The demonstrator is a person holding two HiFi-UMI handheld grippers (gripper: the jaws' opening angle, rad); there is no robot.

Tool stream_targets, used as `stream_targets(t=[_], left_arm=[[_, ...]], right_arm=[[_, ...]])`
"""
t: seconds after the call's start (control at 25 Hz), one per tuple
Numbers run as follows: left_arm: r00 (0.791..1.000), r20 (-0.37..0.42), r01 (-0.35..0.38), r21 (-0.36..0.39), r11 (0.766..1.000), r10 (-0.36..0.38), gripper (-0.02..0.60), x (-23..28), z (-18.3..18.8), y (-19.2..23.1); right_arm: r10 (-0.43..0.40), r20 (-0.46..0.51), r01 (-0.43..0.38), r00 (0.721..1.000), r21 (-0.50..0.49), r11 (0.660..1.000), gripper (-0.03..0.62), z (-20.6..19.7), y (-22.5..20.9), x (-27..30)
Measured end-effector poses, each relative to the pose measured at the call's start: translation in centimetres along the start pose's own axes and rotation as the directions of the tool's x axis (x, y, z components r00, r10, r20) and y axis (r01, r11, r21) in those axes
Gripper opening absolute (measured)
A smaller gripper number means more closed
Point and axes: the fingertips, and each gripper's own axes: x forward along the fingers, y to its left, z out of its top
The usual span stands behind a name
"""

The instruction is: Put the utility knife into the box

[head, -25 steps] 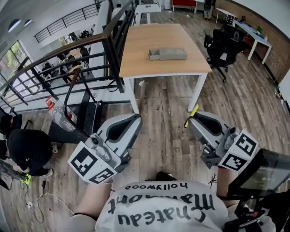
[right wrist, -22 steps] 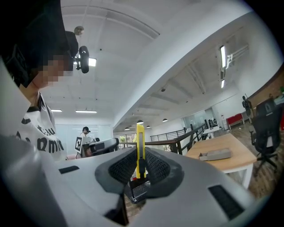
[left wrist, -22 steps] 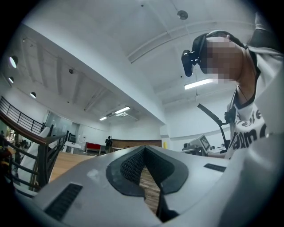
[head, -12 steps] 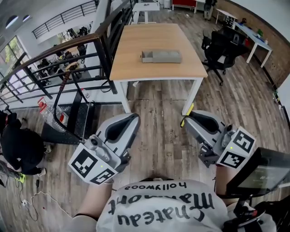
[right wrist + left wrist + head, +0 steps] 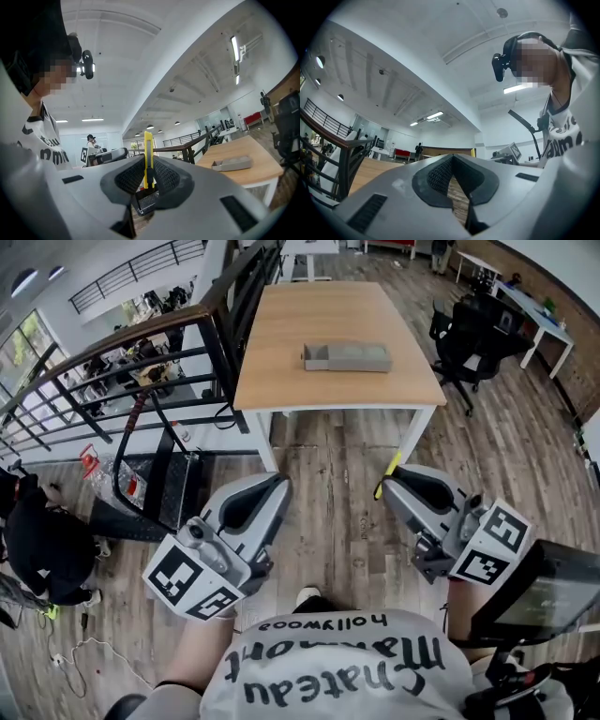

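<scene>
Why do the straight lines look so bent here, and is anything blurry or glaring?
Head view: wide lens bows the railing and table edges; even light, sharp. Left gripper view: curved ceiling, dark corners. Right gripper view: same curving, bright ceiling lamps, the utility knife crisp.

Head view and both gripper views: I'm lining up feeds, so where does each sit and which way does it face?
Head view: on the person's head, facing steeply down at floor and table; shows left gripper, right gripper, forearms, shirt.
Left gripper view: on the left gripper, tilted up toward the ceiling; jaws together, empty; shirt at right.
Right gripper view: on the right gripper, angled up, table at right; jaws shut on the utility knife; shirt at left.
Shared: head and right gripper views show the box on the table.
</scene>
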Motion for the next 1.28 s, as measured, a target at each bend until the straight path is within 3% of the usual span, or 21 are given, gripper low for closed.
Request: stream_targets(t=[0.32,0.52,0.84,1.28], left_arm=[[0.999,0.005,0.040,0.017,0.999,-0.041,0.005,1.6,0.4,7.4],[1.000,0.017,0.026,0.012,1.000,-0.026,0.006,2.9,-0.2,11.4],[0.999,0.003,0.054,-0.008,0.999,-0.054,0.005,5.8,-1.2,12.9],[1.000,0.014,-0.010,-0.003,1.000,0.010,0.006,11.7,-2.5,13.8]], right_arm=[[-0.026,0.001,0.026,1.000,-0.031,0.999,0.055,0.6,-3.5,6.6],[-0.072,-0.003,0.072,0.997,-0.037,0.997,0.056,0.6,-5.7,8.3],[-0.099,-0.014,0.099,0.995,-0.023,0.995,0.056,0.8,-8.7,8.5],[-0.049,-0.050,0.048,0.998,-0.020,0.999,0.055,2.1,-14.8,6.9]])
